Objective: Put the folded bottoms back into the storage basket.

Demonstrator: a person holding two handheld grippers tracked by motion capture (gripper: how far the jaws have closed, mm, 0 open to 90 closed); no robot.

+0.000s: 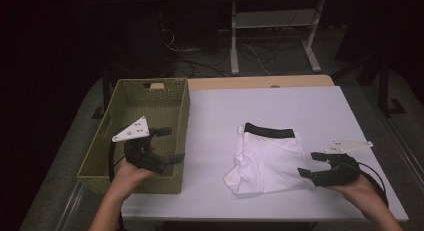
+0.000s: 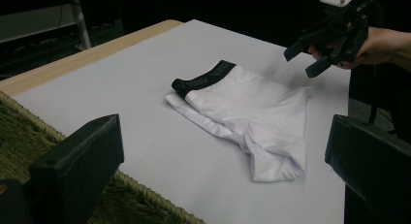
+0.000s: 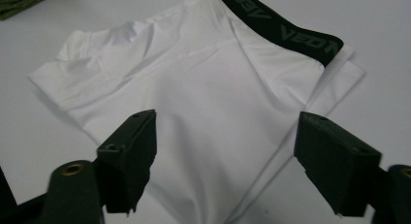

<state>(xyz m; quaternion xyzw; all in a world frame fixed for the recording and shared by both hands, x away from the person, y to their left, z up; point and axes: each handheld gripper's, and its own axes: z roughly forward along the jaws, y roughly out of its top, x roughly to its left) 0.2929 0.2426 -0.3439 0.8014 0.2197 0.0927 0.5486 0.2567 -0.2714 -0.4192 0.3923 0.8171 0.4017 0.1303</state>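
White counter [image 1: 210, 191] under dim light; folded white underwear [image 1: 267, 158] lies right of the basket [image 1: 182, 106]. My right tool [image 1: 311, 166] gapes empty just beside it, left tool [image 1: 170, 146] wide over the basket. Fold looks finished; next, grip and lift it across

White table [image 1: 280, 106]; folded white shorts [image 1: 267, 161] and wicker basket [image 1: 182, 111] on it.

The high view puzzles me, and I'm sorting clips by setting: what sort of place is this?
Probably a lab or workshop recording station: a white-covered table with folded underwear and a wicker basket, loose cables on the floor, and a metal frame behind.
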